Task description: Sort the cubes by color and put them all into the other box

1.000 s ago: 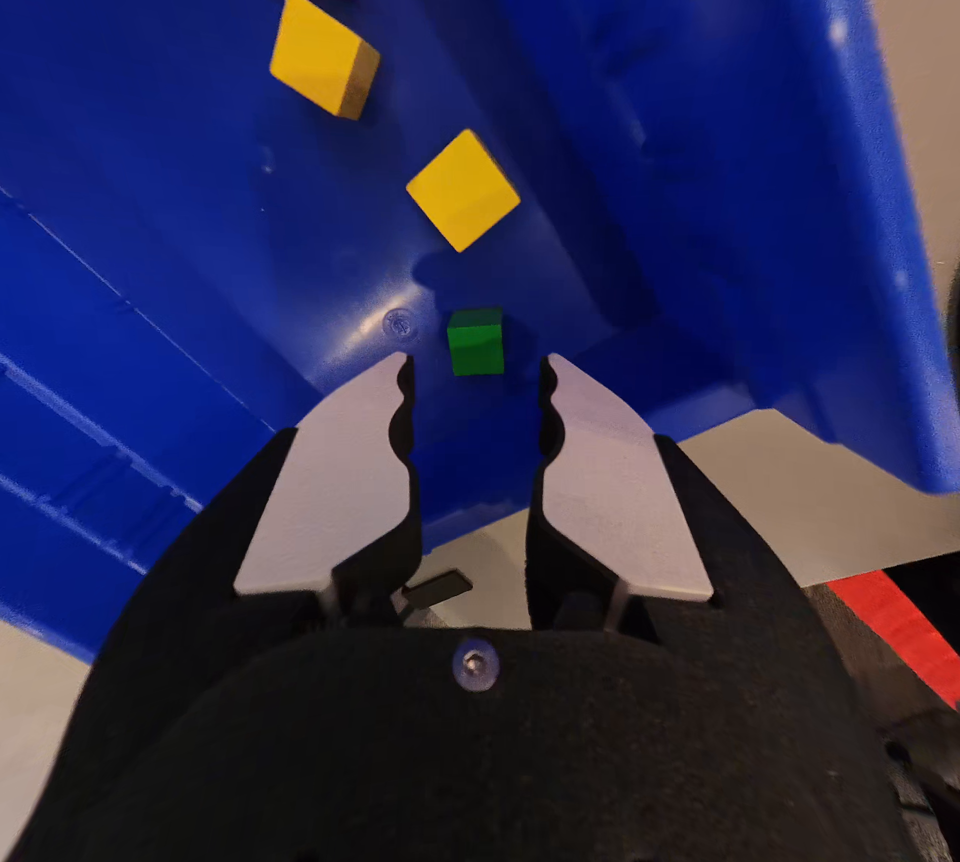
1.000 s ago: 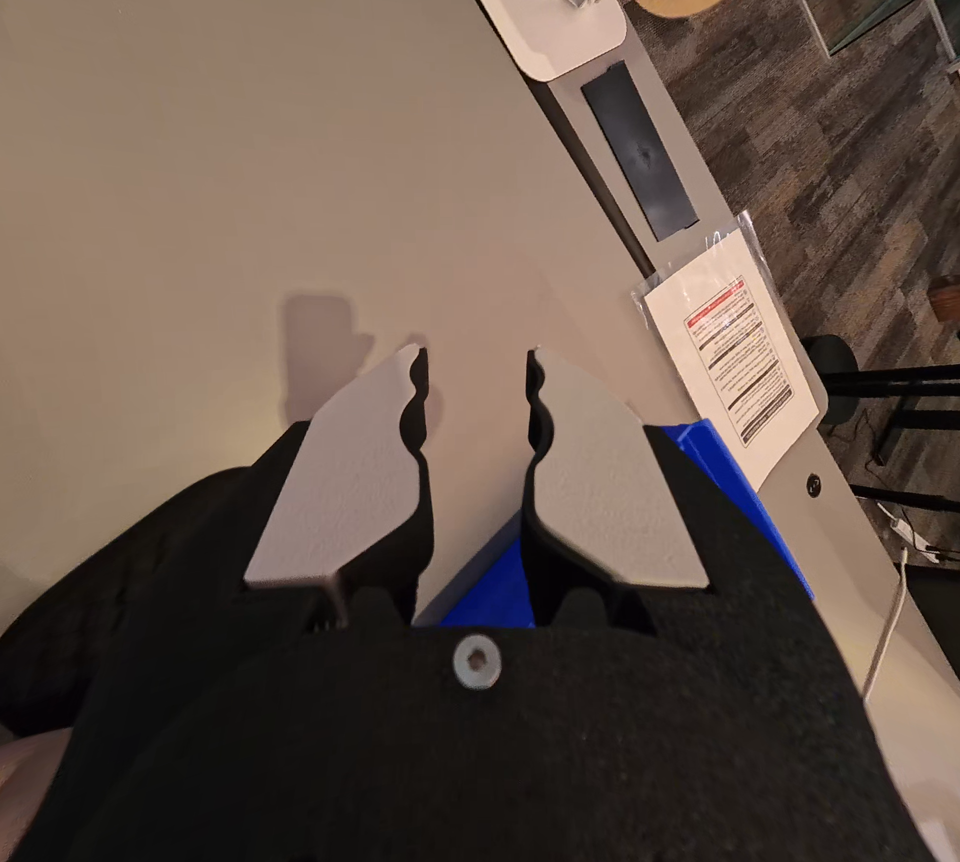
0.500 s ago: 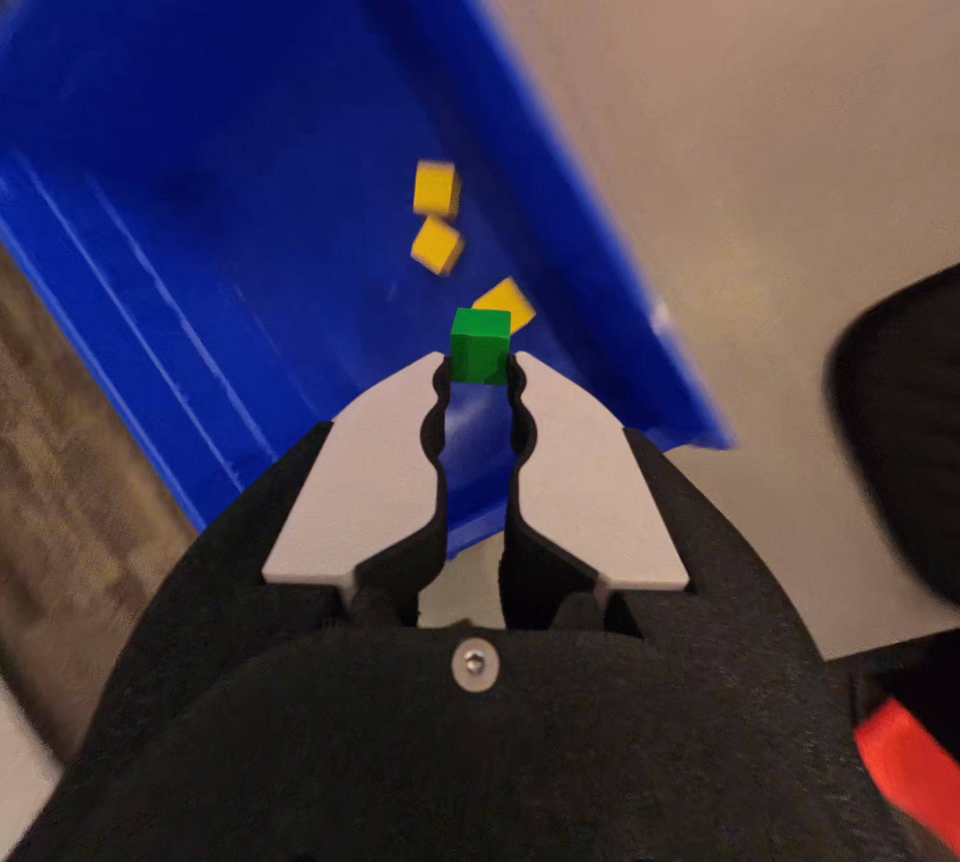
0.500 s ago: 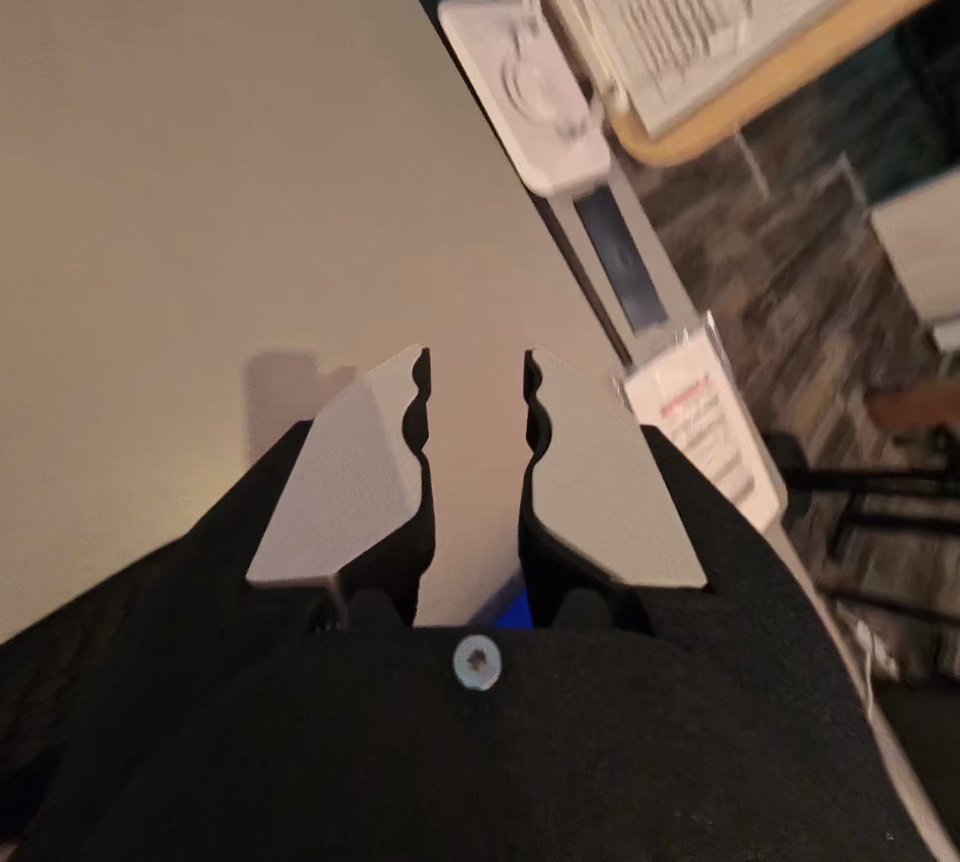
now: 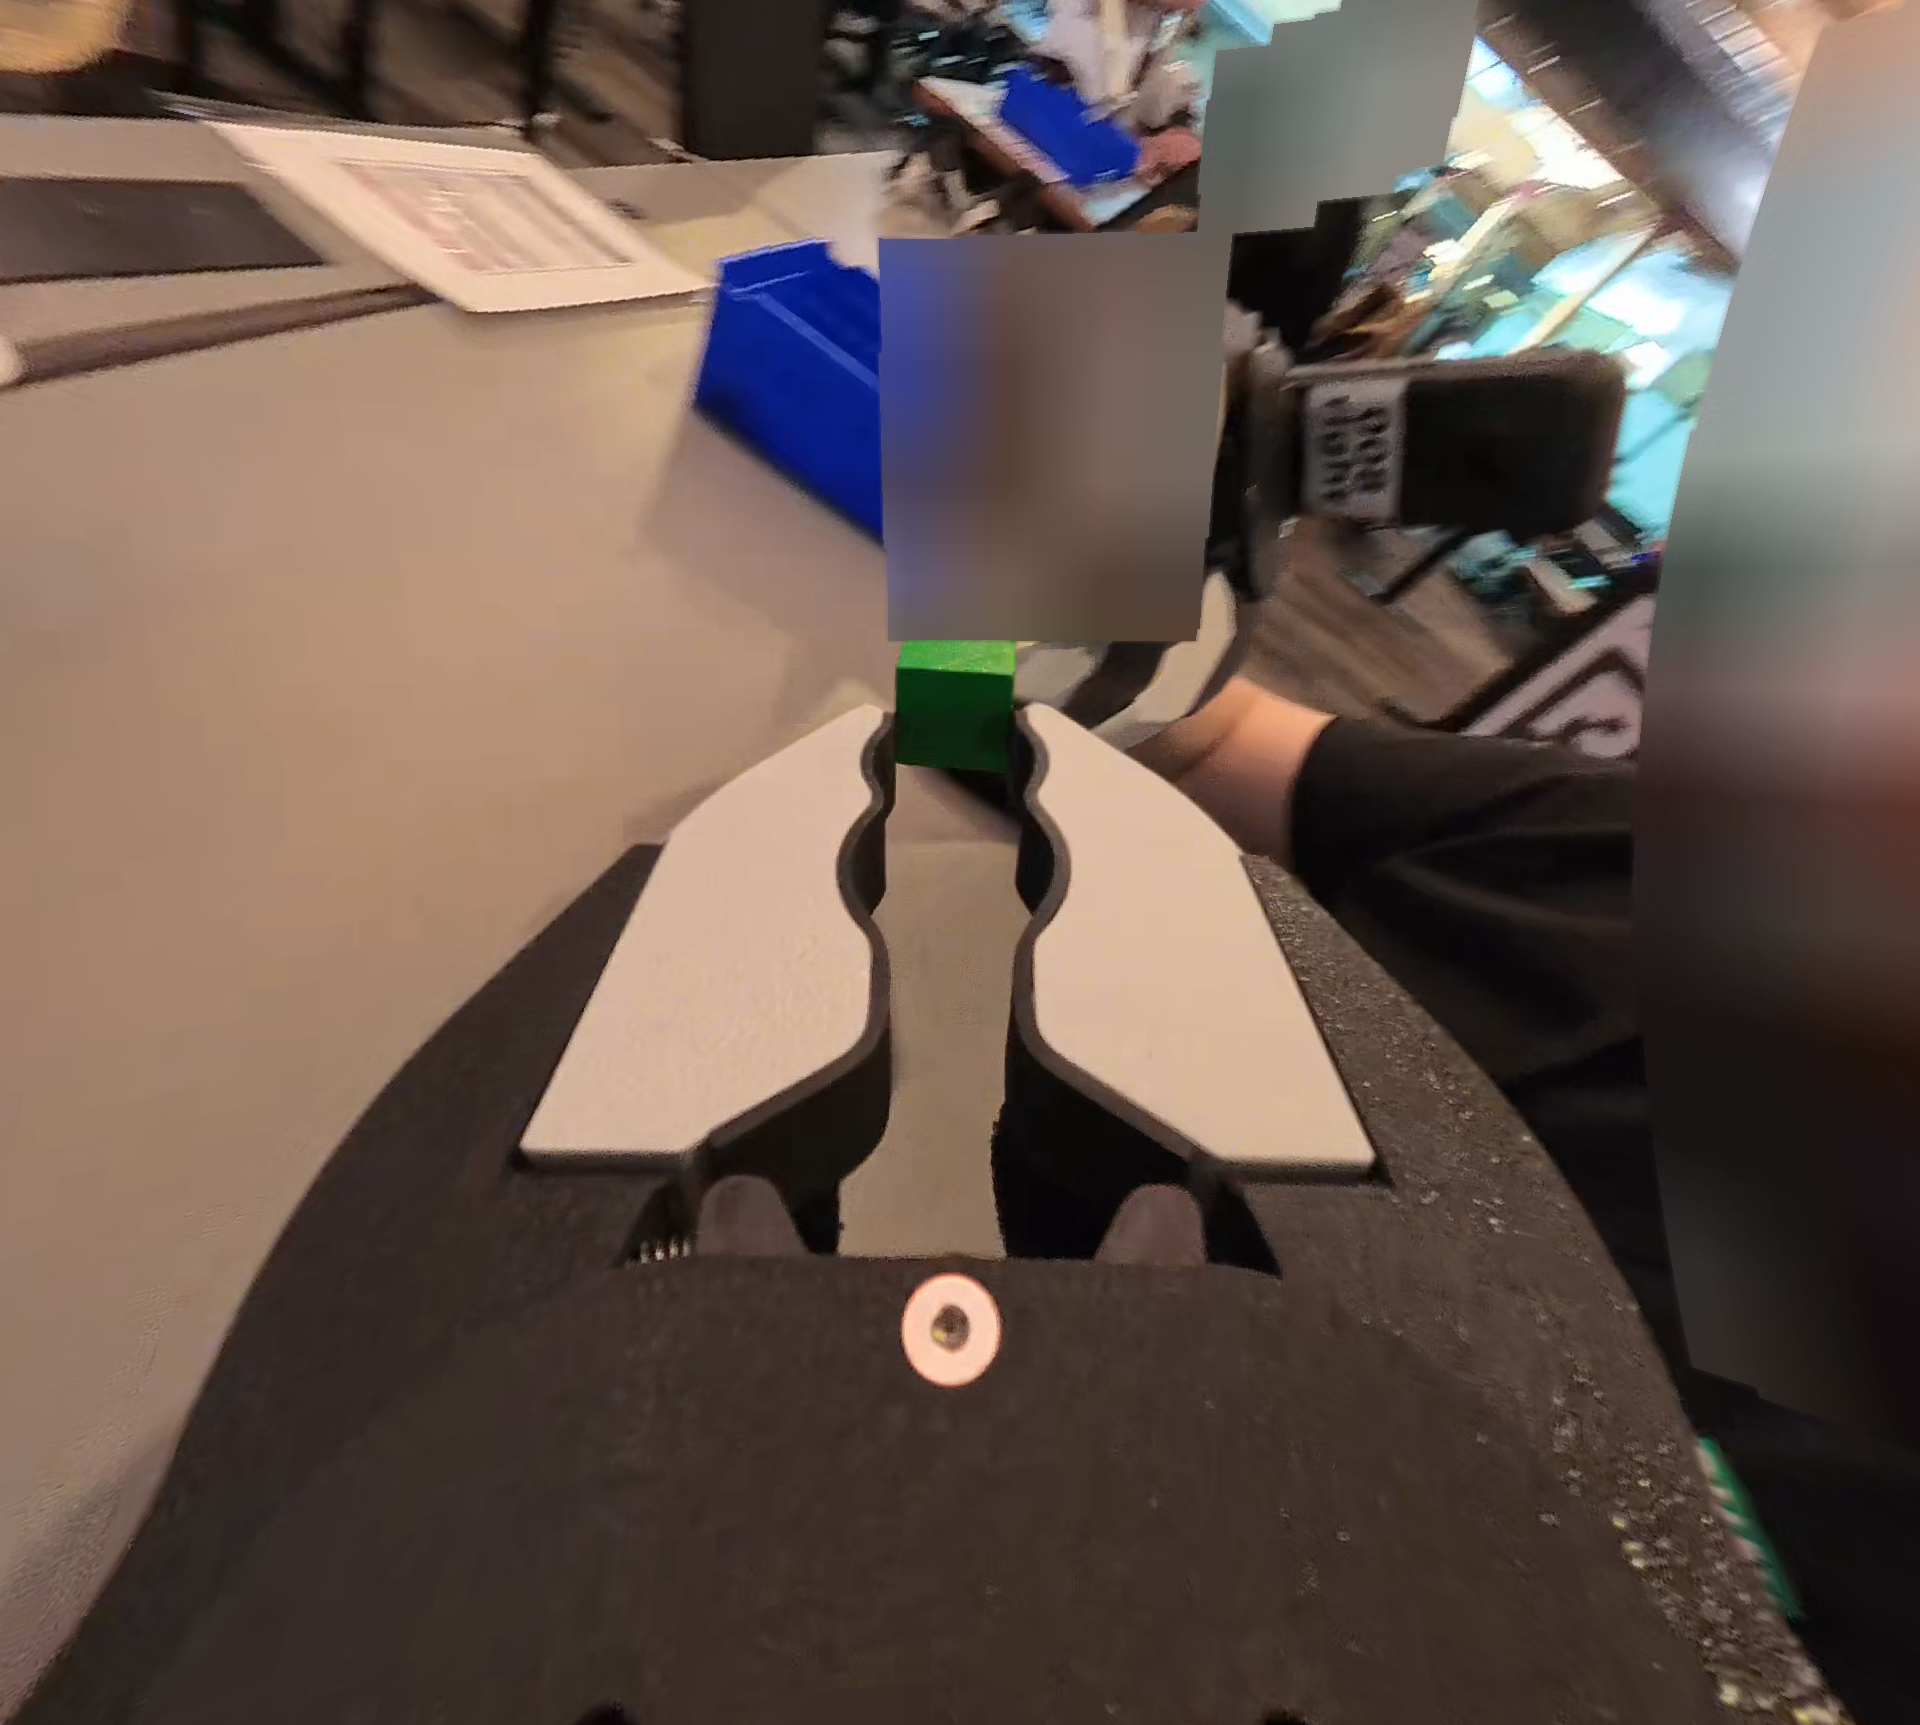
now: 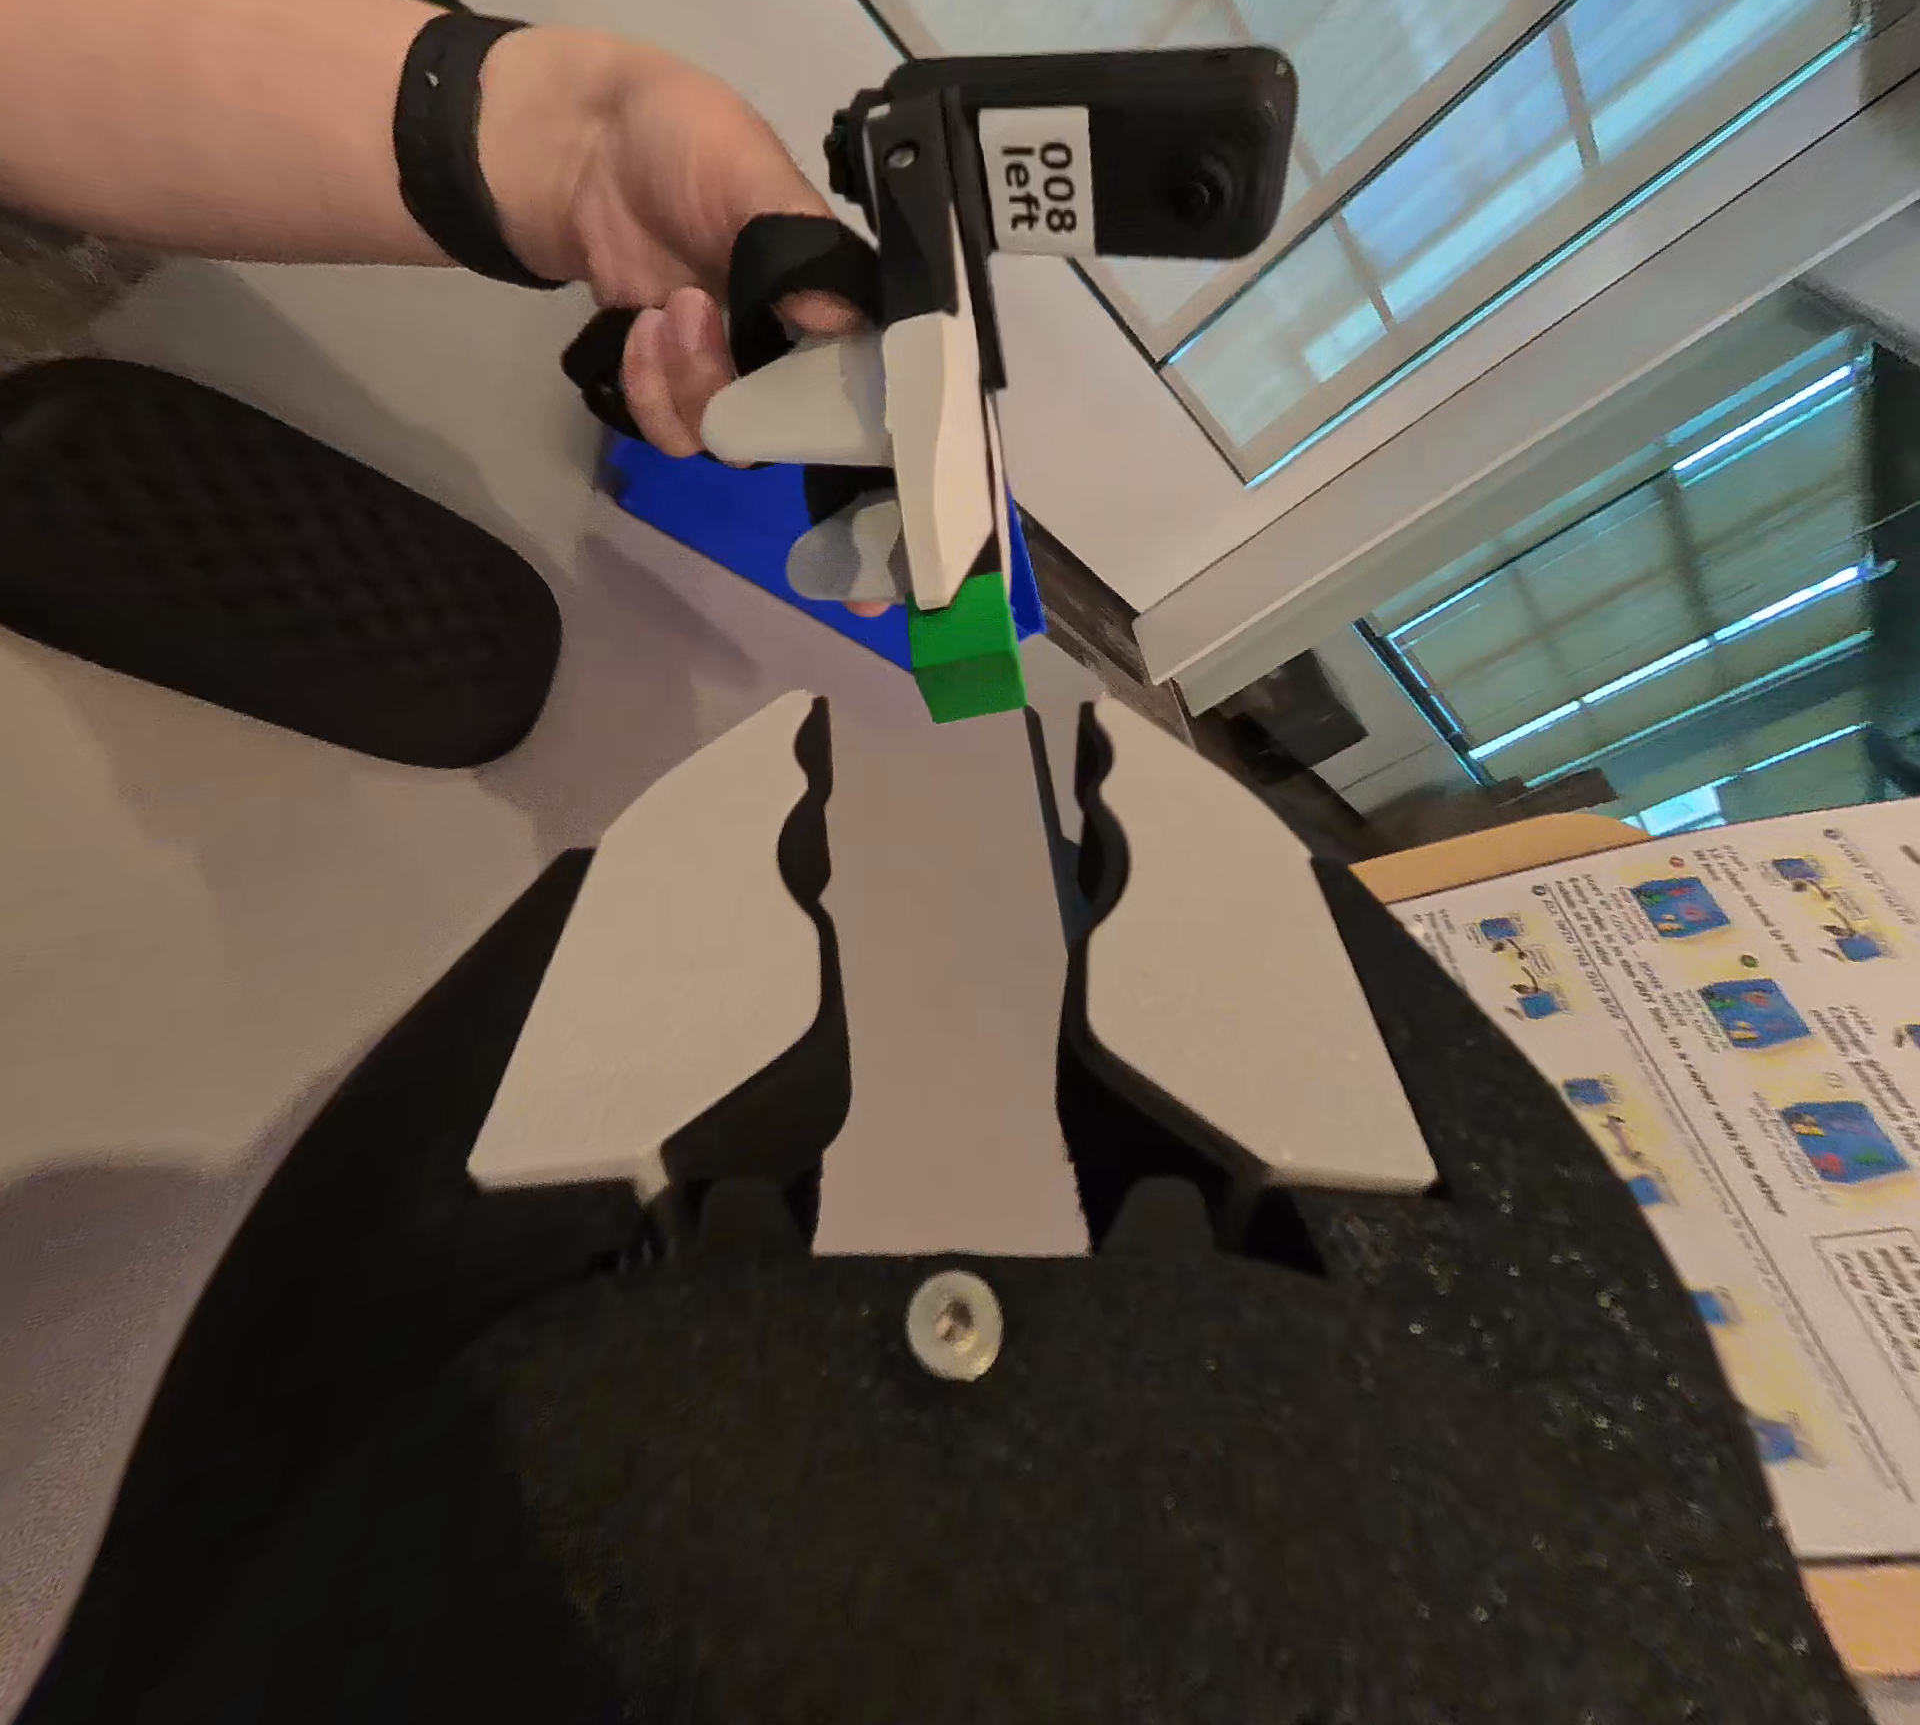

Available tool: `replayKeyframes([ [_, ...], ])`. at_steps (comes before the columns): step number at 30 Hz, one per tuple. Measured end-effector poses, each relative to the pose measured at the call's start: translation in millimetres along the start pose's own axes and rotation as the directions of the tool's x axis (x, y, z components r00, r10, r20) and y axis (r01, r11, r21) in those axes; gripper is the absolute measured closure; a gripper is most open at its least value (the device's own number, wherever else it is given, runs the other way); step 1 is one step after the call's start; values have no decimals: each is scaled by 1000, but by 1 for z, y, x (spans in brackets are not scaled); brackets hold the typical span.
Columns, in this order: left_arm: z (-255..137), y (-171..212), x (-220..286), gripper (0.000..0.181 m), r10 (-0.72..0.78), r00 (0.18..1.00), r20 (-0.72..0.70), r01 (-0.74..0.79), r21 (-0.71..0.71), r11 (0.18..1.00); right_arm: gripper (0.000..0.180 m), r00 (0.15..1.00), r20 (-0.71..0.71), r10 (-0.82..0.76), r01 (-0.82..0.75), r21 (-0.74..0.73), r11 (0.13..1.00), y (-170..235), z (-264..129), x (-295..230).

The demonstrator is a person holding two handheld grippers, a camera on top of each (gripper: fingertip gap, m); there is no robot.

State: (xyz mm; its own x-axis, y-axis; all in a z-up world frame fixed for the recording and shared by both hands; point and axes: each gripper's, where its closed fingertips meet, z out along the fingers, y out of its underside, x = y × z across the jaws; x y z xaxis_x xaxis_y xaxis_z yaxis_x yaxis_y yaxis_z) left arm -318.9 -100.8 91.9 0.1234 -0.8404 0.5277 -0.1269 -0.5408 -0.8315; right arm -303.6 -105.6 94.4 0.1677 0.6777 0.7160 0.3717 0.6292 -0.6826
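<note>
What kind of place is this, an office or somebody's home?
Probably an office or lab workspace, not a home. A pale desk holds a blue bin, a printed instruction sheet lies to one side, and glass partition walls stand behind.

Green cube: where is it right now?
The green cube is clamped at the fingertips of the left gripper, held up above the table. In the right wrist view it hangs just ahead of the open right gripper, a blue box behind it.

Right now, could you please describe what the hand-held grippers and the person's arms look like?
Each hand-held gripper, left and right, has pale grey fingers with wavy black inner edges on a black textured body. The left carries a black camera; black wristband, black sleeve.
</note>
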Motion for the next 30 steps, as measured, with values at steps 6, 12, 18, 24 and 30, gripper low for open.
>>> replayKeyframes([
  [6, 20, -3, 7, 161, -55, 993, -104, 55, 2, 998, 138, 998, -23, -56, 54, -61, 997, 9, 3, 0],
  [12, 27, 6, 7, 161, -68, 990, -122, 63, -42, 997, 157, 997, -29, -78, 76, -76, 994, 17, 7, -3],
  [18, 25, 11, 0, 154, -131, 978, -164, 126, -41, 991, 158, 1000, -29, -13, 12, -51, 999, 20, 4, -7],
  [24, -12, 52, -44, 148, 4, 988, 157, 9, -84, 996, 158, 971, -239, 10, -98, -358, 928, 48, -131, 64],
  [30, -62, 87, -59, 156, 83, 917, 390, -31, -137, 990, 158, 653, -589, 476, -682, -731, 31, 217, -396, 56],
])
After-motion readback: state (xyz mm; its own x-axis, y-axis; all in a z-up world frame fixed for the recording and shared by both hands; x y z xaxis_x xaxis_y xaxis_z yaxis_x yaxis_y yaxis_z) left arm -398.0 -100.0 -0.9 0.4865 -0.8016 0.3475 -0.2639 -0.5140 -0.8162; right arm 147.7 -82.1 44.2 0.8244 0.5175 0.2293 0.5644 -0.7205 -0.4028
